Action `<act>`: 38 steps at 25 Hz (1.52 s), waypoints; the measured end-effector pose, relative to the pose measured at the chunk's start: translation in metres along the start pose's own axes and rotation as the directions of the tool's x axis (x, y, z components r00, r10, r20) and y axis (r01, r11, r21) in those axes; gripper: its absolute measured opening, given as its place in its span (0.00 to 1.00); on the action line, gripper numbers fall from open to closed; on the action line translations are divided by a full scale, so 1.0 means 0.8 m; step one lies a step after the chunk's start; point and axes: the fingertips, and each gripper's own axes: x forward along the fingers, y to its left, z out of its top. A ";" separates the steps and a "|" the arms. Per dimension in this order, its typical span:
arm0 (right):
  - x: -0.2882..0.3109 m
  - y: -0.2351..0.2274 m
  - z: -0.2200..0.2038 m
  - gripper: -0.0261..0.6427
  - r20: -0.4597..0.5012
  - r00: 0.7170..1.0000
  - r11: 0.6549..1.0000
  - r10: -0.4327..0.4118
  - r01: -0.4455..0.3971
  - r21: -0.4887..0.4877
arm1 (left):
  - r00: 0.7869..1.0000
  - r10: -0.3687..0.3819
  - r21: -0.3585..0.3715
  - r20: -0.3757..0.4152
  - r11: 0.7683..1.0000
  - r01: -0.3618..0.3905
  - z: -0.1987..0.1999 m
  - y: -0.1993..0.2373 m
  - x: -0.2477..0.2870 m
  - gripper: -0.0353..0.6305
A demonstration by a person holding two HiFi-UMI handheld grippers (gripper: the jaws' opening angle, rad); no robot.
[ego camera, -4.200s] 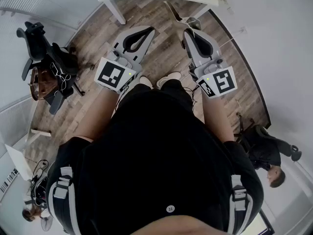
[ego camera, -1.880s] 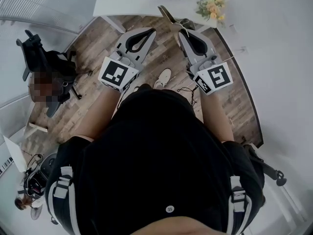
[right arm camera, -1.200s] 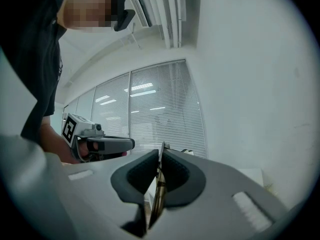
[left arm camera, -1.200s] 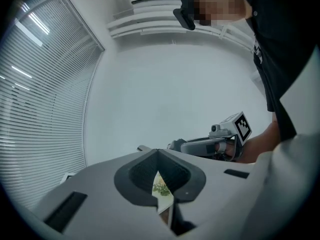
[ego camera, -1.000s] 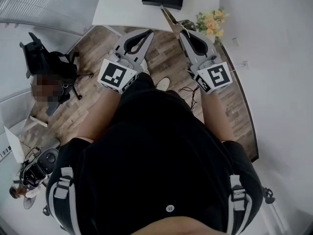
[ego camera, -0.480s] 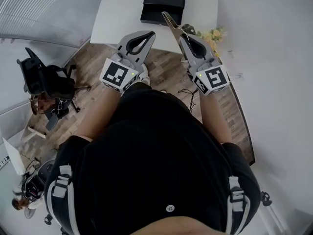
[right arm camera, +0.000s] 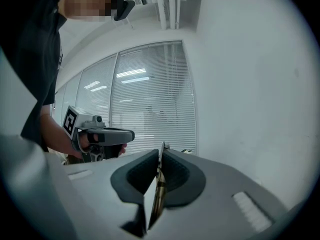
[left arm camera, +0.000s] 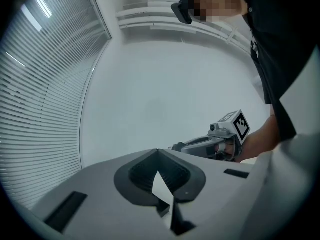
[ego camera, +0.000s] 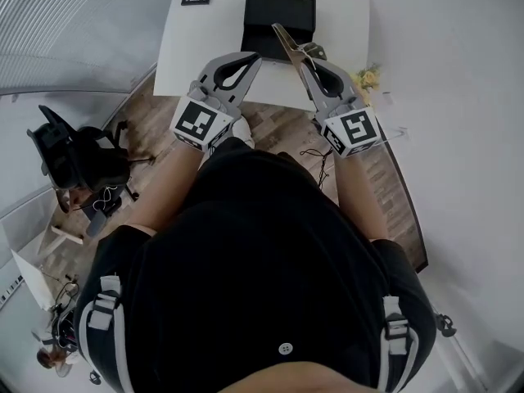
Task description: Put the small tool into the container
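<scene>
Right gripper view: right tool [right arm camera: 160, 152] is pinching a thin brassy implement [right arm camera: 157, 193] over the counter [ego camera: 196, 56], near the black container [ego camera: 279, 11]. It looks light, stiff and slippery, so I'd grip mid-shaft. Left tool [left arm camera: 157, 150] is pressed together, empty.

The right gripper [right arm camera: 160, 159] has its jaws pressed on a thin brass-coloured tool [right arm camera: 157, 191] standing on edge between them; the left gripper [right arm camera: 102, 134], held in a hand [right arm camera: 82, 143], shows before window blinds [right arm camera: 155, 94]
</scene>
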 end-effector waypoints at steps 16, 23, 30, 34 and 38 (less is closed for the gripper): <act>0.093 -0.023 -0.030 0.08 -0.104 0.993 0.998 -0.061 0.060 -0.008 | 0.996 -0.083 -0.048 0.017 0.995 0.084 -0.026 0.094 0.022 0.06; 0.115 -0.045 -0.053 0.08 -0.146 0.989 0.999 -0.026 0.022 -0.029 | 0.998 -0.067 -0.053 0.001 0.996 0.067 -0.041 0.106 0.034 0.06; 0.142 -0.064 -0.091 0.08 -0.217 0.976 0.994 0.019 -0.042 -0.103 | 0.999 -0.037 -0.062 0.032 0.997 0.039 -0.041 0.122 0.054 0.06; 0.153 -0.077 -0.123 0.08 -0.279 0.959 0.988 0.039 -0.078 -0.130 | 1.000 -0.017 -0.059 0.020 0.998 0.018 -0.056 0.134 0.067 0.06; 0.166 -0.084 -0.153 0.08 -0.333 0.940 0.979 0.072 -0.130 -0.155 | 1.000 -0.001 -0.066 0.017 0.998 0.002 -0.066 0.145 0.084 0.06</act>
